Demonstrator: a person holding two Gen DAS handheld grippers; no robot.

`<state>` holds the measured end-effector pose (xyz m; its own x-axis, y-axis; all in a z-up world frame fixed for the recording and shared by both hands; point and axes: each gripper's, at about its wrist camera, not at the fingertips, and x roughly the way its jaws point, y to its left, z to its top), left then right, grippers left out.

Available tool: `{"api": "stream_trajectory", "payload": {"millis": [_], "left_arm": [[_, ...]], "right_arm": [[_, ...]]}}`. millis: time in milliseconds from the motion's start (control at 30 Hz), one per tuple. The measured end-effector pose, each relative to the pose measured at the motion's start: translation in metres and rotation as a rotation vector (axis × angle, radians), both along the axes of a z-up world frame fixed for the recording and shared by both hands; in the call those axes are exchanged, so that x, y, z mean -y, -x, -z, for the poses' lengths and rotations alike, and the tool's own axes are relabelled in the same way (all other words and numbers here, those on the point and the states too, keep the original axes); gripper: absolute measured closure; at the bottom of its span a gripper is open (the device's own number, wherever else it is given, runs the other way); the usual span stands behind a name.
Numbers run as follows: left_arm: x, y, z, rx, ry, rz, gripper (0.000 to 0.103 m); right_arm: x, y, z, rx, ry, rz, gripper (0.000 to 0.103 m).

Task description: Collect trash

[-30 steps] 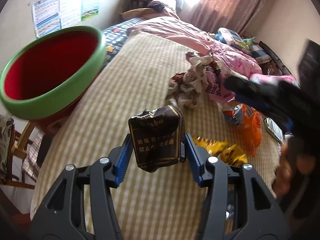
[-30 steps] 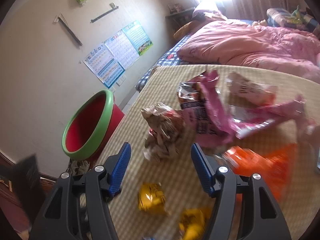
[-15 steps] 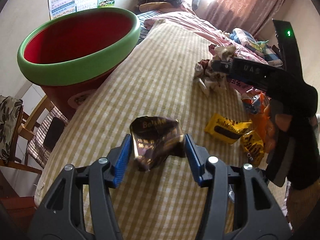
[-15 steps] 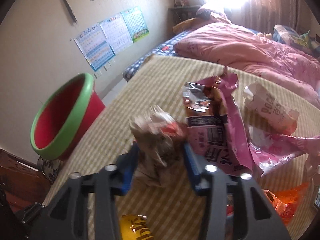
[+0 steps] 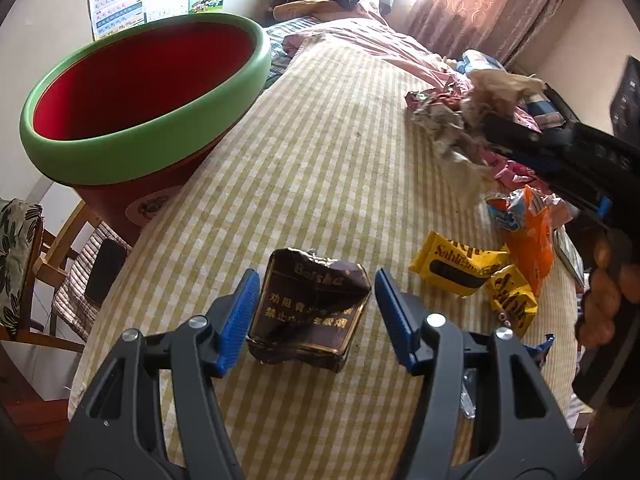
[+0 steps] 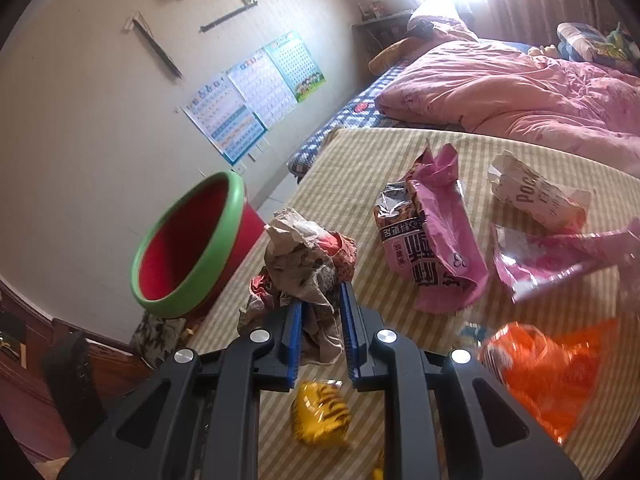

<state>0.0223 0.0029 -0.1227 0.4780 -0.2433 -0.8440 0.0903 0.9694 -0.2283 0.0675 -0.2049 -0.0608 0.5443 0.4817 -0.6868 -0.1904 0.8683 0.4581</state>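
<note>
A red bin with a green rim (image 5: 136,100) stands off the table's left edge; it also shows in the right wrist view (image 6: 188,248). My left gripper (image 5: 314,312) is open, its blue pads either side of a crumpled dark brown cigarette pack (image 5: 308,312) that lies on the checked tablecloth (image 5: 320,152). My right gripper (image 6: 320,328) is shut on a crumpled wad of paper and wrappers (image 6: 304,264) and holds it above the table; the wad also shows in the left wrist view (image 5: 468,124).
Yellow snack packets (image 5: 460,268), an orange bag (image 6: 548,368), pink wrappers (image 6: 432,248) and a white Pocky wrapper (image 6: 536,196) lie on the table. A wooden chair (image 5: 48,264) stands below the bin. A bed with a pink quilt (image 6: 520,88) lies behind.
My left gripper has lowered the cigarette pack onto the cloth and opened off it. My right gripper has closed on the paper wad and lifted it.
</note>
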Motion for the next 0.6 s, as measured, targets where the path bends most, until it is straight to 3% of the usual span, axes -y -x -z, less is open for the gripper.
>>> {"api": "stream_trajectory", "payload": {"millis": [233, 600], "left_arm": [[-0.002, 0.002, -0.002, 0.014, -0.007, 0.010, 0.051], [-0.012, 0.000, -0.043, 0.160, -0.009, -0.014, 0.051]], "right_arm": [[0.006, 0.019, -0.007, 0.004, -0.024, 0.026, 0.085], [-0.001, 0.041, -0.031, 0.066, -0.032, 0.019, 0.085]]}}
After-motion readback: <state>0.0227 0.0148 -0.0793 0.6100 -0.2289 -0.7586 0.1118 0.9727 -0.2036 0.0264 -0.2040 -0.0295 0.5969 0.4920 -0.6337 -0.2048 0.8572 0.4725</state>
